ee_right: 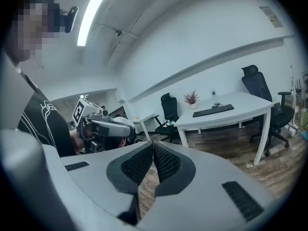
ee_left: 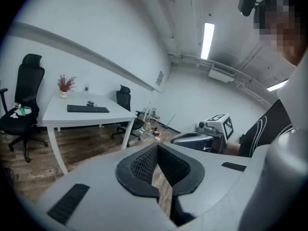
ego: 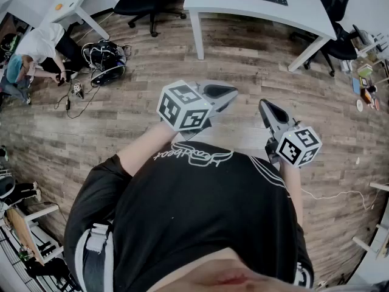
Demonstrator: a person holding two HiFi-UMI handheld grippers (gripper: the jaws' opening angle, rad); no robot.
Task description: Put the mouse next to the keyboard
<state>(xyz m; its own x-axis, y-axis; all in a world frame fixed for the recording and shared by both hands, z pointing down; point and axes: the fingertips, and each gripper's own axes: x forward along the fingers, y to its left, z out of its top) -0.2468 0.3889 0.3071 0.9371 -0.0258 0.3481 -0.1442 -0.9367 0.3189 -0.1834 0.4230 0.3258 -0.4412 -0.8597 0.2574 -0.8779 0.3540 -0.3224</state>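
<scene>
Evidently grey left gripper (ee_left: 156, 147) & grey right gripper (ee_right: 153, 146) are carried w/ jaws pressed together, empty, since small dark mouse (ee_left: 90, 103) & flat black keyboard (ee_left: 87, 109) sit well off on white desk (ee_left: 57, 118).

- Left gripper (ee_left: 156, 146): grey shell, black ribbed pads.
- Keyboard (ee_left: 88, 109): black, on a white desk (ee_left: 52, 114) ahead of its jaws.
- Floor (ego: 243, 72): brown wood planks (greyish streaks).
</scene>
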